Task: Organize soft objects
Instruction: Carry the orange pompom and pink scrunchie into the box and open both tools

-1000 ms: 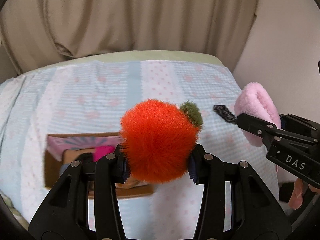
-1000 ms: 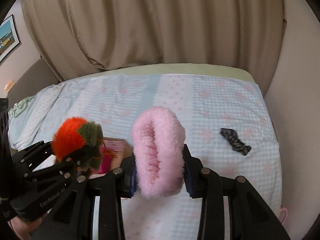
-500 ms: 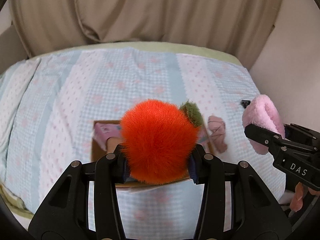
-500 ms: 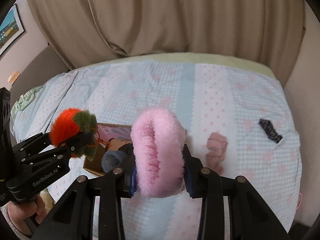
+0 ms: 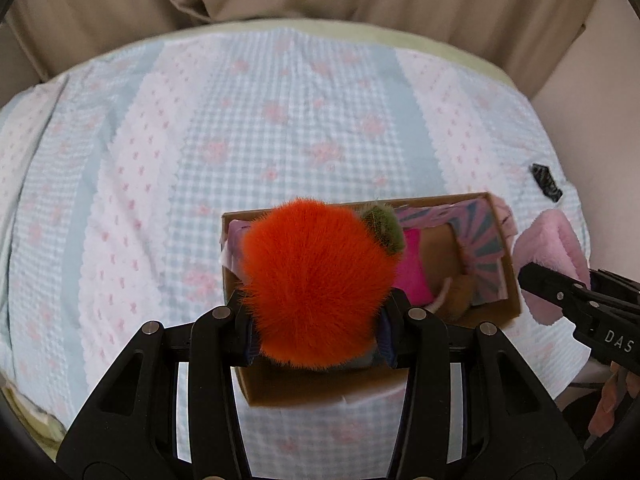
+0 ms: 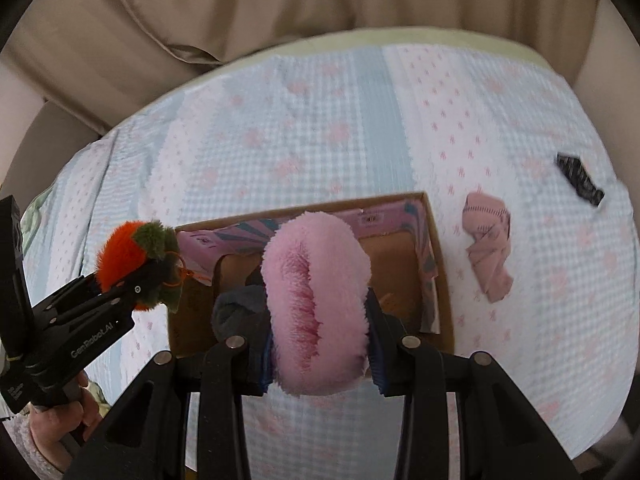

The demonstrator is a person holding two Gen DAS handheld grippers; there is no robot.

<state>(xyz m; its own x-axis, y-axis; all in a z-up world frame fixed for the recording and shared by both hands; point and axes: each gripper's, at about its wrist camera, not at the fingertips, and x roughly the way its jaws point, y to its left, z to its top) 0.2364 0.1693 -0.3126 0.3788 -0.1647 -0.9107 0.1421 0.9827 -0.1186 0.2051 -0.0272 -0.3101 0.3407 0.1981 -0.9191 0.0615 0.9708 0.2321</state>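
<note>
My left gripper [image 5: 316, 338] is shut on a fluffy orange plush with a green tuft [image 5: 312, 288], held above the left end of an open cardboard box [image 5: 304, 388]. The plush also shows in the right wrist view [image 6: 124, 256]. My right gripper [image 6: 320, 364] is shut on a fluffy pink item [image 6: 316, 304], held over the box [image 6: 440, 280]; in the left wrist view the pink item [image 5: 556, 248] is at the box's right. The box holds a magenta item [image 5: 414, 276], a grey item [image 6: 236, 312] and a brown item.
The box sits on a bed with a blue and white checked cover [image 5: 240, 128]. A crumpled dusty-pink cloth [image 6: 488, 248] and a small black patterned item [image 6: 580, 178] lie right of the box. A beige curtain [image 6: 280, 0] hangs behind the bed.
Both grippers have moved forward and tilted down over the bed. The box now lies directly under them and looks larger. Both grips are unchanged.
</note>
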